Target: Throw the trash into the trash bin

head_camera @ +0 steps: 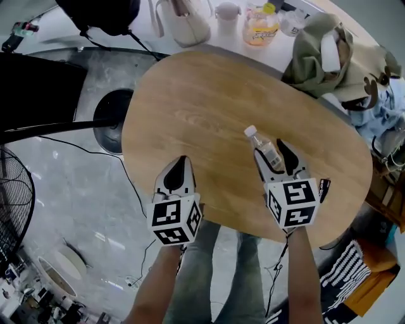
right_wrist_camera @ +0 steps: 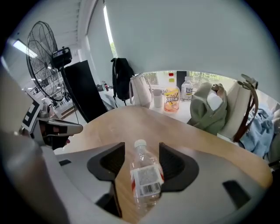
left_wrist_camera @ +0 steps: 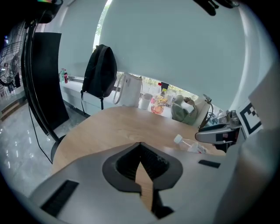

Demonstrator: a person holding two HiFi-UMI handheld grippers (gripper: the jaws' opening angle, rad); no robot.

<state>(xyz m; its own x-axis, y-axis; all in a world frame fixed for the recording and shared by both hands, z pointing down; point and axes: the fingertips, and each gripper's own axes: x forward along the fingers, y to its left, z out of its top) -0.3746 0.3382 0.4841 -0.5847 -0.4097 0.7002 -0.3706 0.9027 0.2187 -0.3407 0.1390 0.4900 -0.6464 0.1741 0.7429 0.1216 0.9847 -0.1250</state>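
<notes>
At the far left a fan [head_camera: 12, 202] is seen on the grey floor, with a black board [head_camera: 35, 88] above it in the head view. A backpack [head_camera: 101, 14] is propped on the white ledge [head_camera: 57, 28] behind.

The left gripper [head_camera: 183, 159] is held over the near edge of the wooden table [head_camera: 202, 107]. Its jaws are brought together, tip to tip. Nothing is caught between them, and only a thin wedge of tabletop is seen lower down in the left gripper view.

Further along the ledge a white bag [head_camera: 185, 24], a cup [head_camera: 226, 16] and a yellow-capped jar [head_camera: 260, 26] are lined up.

To the right, the right gripper [head_camera: 269, 149] is pointed down at the table with its jaws spread wide. The bottle [head_camera: 267, 150] is laid on its side on the tabletop between them, with its white cap pointing away from the person and its barcode label turned up. In the right gripper view a strip of table is seen between the bottle and the left jaw. The right jaw is just beside the label, so the bottle is not clamped.

Beyond the table's right end a green bag [head_camera: 316, 54] and a blue cloth [head_camera: 386, 120] are piled.
</notes>
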